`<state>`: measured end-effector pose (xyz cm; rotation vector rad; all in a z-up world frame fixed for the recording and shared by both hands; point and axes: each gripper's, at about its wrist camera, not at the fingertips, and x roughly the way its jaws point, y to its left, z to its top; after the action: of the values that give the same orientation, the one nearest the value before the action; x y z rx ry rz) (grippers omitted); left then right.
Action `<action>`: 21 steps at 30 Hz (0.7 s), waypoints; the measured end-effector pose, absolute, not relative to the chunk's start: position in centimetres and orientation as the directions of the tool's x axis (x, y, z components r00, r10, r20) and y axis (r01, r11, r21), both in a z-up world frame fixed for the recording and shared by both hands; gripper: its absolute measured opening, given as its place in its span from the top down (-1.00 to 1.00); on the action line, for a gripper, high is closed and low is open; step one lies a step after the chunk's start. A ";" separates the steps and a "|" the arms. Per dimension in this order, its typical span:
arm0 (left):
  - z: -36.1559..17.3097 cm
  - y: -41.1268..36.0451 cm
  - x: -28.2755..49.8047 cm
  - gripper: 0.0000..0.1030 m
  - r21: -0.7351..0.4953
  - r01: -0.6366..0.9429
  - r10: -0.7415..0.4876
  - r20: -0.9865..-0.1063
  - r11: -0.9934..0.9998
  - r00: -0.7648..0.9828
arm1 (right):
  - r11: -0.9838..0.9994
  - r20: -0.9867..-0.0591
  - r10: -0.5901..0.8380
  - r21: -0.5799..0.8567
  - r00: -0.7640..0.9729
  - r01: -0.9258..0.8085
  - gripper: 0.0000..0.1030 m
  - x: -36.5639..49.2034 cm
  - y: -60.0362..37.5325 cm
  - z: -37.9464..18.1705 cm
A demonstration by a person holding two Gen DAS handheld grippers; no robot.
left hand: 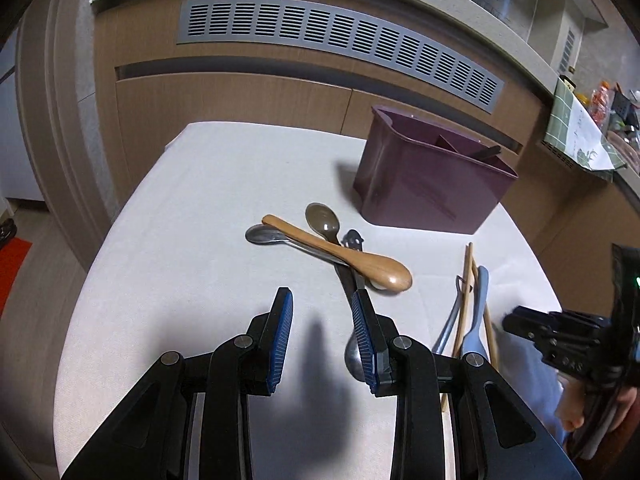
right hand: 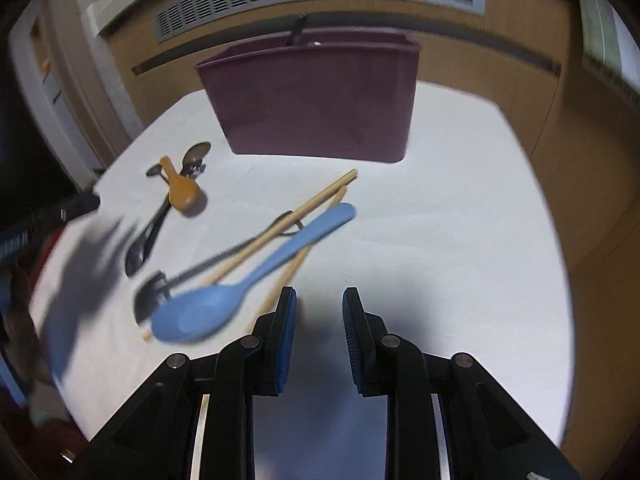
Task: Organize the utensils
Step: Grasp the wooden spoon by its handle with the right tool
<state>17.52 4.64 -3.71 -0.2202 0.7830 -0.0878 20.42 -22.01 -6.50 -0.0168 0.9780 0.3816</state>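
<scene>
On the white-clothed table (left hand: 192, 208) a wooden spoon (left hand: 348, 258) lies across two metal spoons (left hand: 323, 218) and a black utensil (left hand: 352, 240). My left gripper (left hand: 321, 295) hovers open just in front of this pile with nothing between its pads; a metal spoon bowl (left hand: 354, 356) shows beside its right finger. A blue spoon (right hand: 256, 276), wooden chopsticks (right hand: 316, 200) and a dark fork-like utensil (right hand: 152, 292) lie crossed to the left of my right gripper (right hand: 319, 292), which stands open and empty over bare cloth. The purple caddy (right hand: 312, 100) stands behind.
The purple caddy (left hand: 432, 184) has inner dividers and a dark handle sticking out. Wooden cabinets with a grey vent (left hand: 340, 40) stand behind the table. The right gripper (left hand: 520, 322) shows at the left wrist view's right edge, past the chopsticks (left hand: 466, 292).
</scene>
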 end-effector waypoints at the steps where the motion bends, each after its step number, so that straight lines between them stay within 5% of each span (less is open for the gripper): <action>1: -3.7 4.6 17.5 0.38 -0.229 -0.003 -0.160 -0.690 0.973 0.706 | 0.933 -0.813 0.318 0.177 0.489 -0.313 0.56 20.5 -21.7 -6.6; 7: -4.1 5.0 18.0 0.38 -0.264 0.003 -0.192 -0.694 0.965 0.694 | 0.920 -0.778 0.330 0.140 0.534 -0.365 0.54 20.5 -19.4 -5.7; 14: -4.3 6.8 17.8 0.38 -0.275 -0.084 -0.139 -0.699 0.958 0.702 | 0.696 -0.742 0.543 0.136 0.393 -0.705 0.54 22.8 -10.8 -2.9; 21: -5.0 10.5 17.0 0.38 -0.309 -0.171 -0.101 -0.698 0.935 0.709 | 0.633 -0.808 0.480 0.048 0.343 -0.773 0.54 27.9 -1.8 -4.2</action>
<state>17.02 10.48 -5.03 -0.3687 0.7867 0.0396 27.87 -1.85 -4.16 -0.3751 0.8987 0.8390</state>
